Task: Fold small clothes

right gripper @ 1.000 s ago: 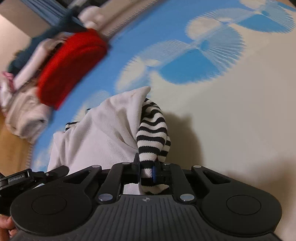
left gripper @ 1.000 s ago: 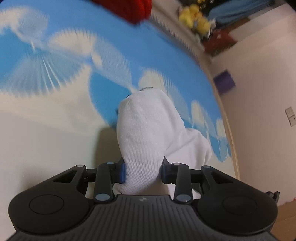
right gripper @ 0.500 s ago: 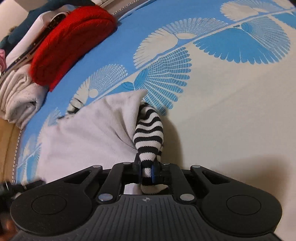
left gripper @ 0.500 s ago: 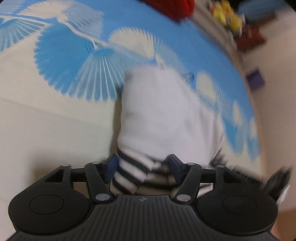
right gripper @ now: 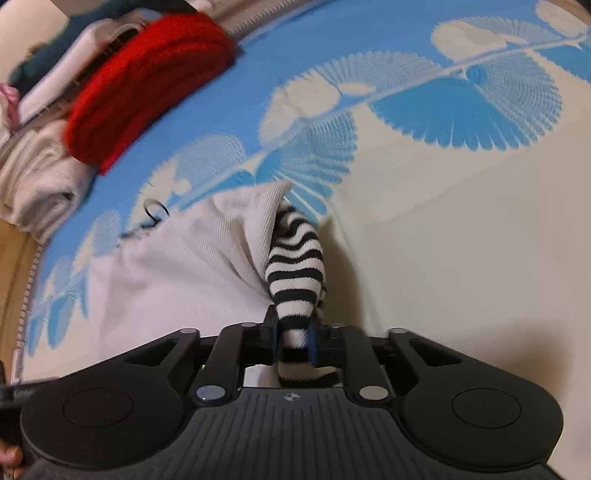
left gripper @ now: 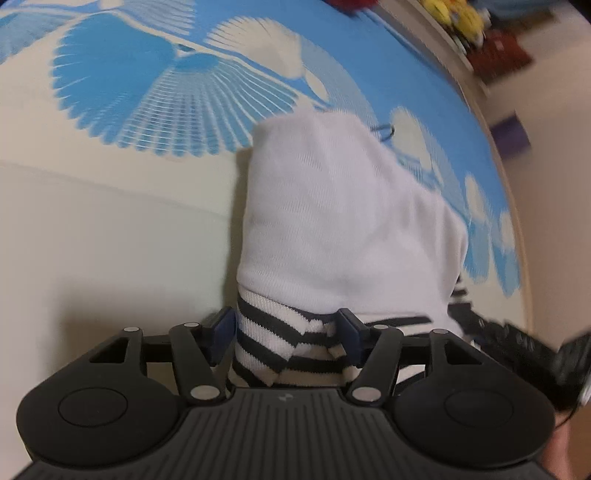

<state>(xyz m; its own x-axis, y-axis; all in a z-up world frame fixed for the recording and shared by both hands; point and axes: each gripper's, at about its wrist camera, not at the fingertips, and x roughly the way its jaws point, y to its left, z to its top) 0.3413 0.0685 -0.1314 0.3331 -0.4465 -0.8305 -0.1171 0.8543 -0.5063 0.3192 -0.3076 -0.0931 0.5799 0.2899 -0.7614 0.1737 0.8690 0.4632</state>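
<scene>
A small white garment [left gripper: 343, 221] with black-and-white striped parts lies folded on the blue-and-cream patterned cover [left gripper: 129, 81]. My left gripper [left gripper: 288, 332] stands wide at its near end. A striped band [left gripper: 273, 354] fills the gap between the blue pads, which are closing slightly and do not visibly squeeze it. In the right wrist view the same white garment [right gripper: 177, 266] spreads to the left. My right gripper [right gripper: 293, 336] still pinches a striped sleeve [right gripper: 295, 266] at its near tip, and its jaws are starting to open.
A folded red knit [right gripper: 147, 85] and beige folded clothes [right gripper: 37, 184] are stacked at the cover's far left edge. A small wire ring [right gripper: 155, 212] lies by the garment. Yellow plush toys [left gripper: 454, 14] and a purple object [left gripper: 509, 133] sit beyond the cover's right edge.
The left gripper let go of the white cloth, opened wide and sank; a striped band now lies between its jaws. The right gripper moved over the cover with the striped sleeve still pinched.
</scene>
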